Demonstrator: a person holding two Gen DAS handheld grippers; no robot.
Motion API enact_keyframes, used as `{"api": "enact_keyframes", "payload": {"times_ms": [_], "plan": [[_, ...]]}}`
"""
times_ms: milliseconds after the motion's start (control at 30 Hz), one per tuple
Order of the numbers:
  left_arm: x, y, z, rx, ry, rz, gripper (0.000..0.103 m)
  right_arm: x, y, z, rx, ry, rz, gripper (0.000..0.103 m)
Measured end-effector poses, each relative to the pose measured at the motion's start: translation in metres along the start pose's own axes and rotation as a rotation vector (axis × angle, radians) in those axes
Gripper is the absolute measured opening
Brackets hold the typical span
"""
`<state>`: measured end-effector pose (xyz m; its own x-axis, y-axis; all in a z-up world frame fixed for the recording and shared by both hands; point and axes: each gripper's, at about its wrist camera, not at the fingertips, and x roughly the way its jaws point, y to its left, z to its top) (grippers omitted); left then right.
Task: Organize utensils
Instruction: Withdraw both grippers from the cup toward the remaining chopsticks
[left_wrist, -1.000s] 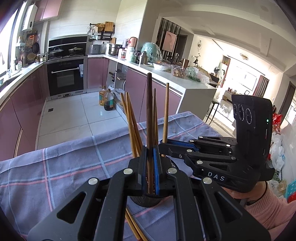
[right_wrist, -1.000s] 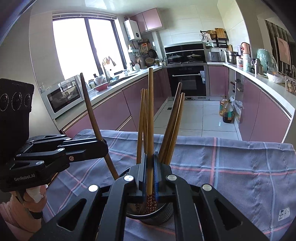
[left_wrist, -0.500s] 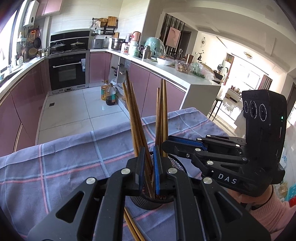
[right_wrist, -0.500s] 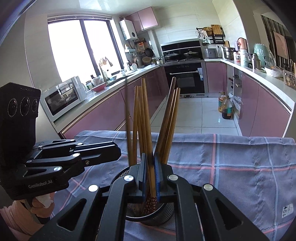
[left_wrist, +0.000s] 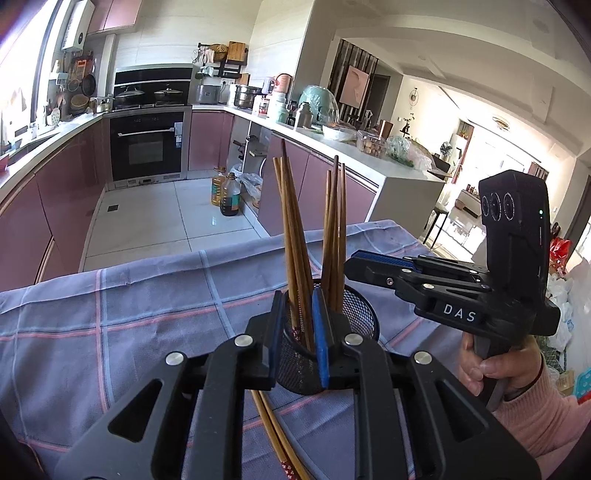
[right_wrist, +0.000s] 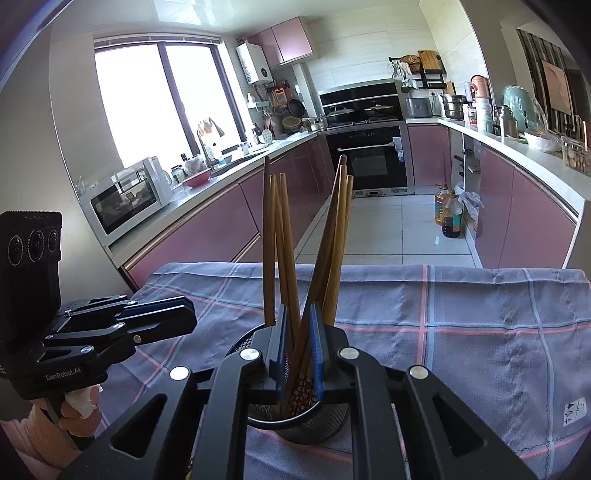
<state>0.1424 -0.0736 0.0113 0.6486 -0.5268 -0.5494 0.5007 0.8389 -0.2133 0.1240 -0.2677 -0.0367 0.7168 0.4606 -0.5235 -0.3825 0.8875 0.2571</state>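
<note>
Chopsticks (left_wrist: 295, 236) in mesh cup (left_wrist: 364, 317); left gripper (left_wrist: 298, 332) "GenRobot.AI", right gripper (right_wrist: 298, 343) "DAS", both just opening, slightly apart, gripping nothing.

bright daylight from the window (right_wrist: 155, 107), blown-out glare there, strong fisheye bending, dark vignetted corners, perhaps slightly soft edges

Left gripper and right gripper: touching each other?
Apart. Right wrist view: bare tablecloth shows between the left gripper and the right gripper. Both jaws have just been opening, nothing held between either pair.
</note>
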Motion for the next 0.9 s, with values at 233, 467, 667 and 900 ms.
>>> {"api": "enact_keyframes", "payload": {"times_ms": [233,467,667,900], "plan": [[-0.021,0.012,-0.020,-0.003,-0.023,0.050,0.025,-0.021,0.012,-0.009,-0.028,-0.019,0.041,0.021],[-0.026,0.021,-0.048,0.006,0.017,0.082,0.032,-0.045,0.036,-0.028,-0.093,-0.034,0.102,0.031],[-0.003,0.022,-0.082,0.011,0.132,0.082,0.033,-0.035,0.046,-0.056,-0.098,0.043,0.121,0.038],[0.027,0.026,-0.116,0.004,0.229,0.086,0.033,-0.008,0.039,-0.086,-0.031,0.161,0.125,0.038]]}}
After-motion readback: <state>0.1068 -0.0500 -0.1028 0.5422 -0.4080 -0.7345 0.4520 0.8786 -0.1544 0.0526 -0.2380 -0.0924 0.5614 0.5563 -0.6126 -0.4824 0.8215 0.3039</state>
